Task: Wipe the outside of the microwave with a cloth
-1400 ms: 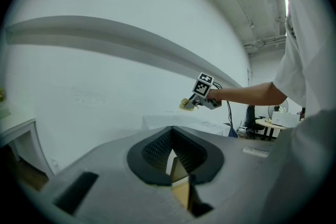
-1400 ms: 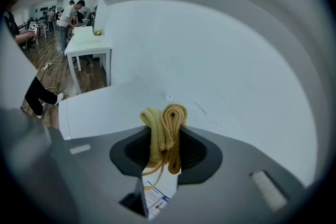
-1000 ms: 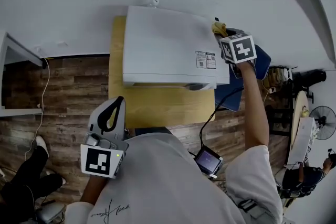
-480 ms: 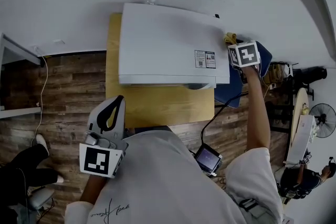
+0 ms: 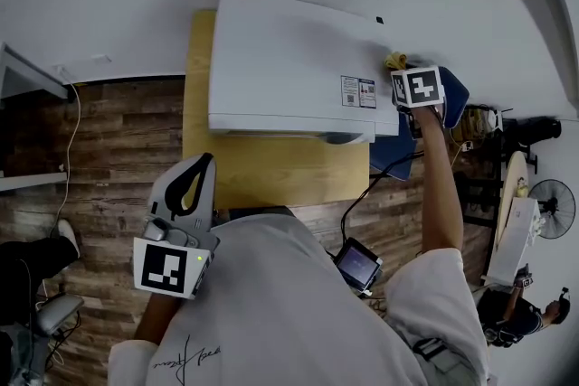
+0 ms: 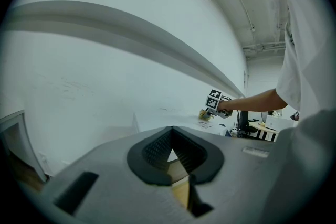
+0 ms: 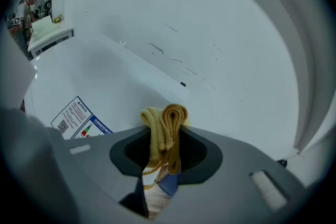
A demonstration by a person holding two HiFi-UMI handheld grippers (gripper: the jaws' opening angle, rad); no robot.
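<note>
A white microwave (image 5: 289,59) stands on a wooden table (image 5: 271,172) against the wall. My right gripper (image 5: 403,72) is at the microwave's right rear edge, shut on a folded yellow cloth (image 5: 395,61). In the right gripper view the cloth (image 7: 165,123) sticks up between the jaws, over the microwave's white top (image 7: 105,86) near its printed label (image 7: 79,115). My left gripper (image 5: 204,165) hangs by my body at the table's front left, shut and empty. The left gripper view shows its jaws (image 6: 171,131) closed and the right gripper (image 6: 210,108) far off.
A blue object (image 5: 452,99) sits just right of the microwave, below my right gripper. A small screen device (image 5: 357,265) with a cable hangs at my waist. White wall runs behind the microwave; a white shelf (image 5: 27,77) stands at left, wood floor (image 5: 109,149) beside the table.
My right gripper has carried the cloth from the microwave's rear right top corner outward and forward along its right edge. The left gripper has stayed put.
</note>
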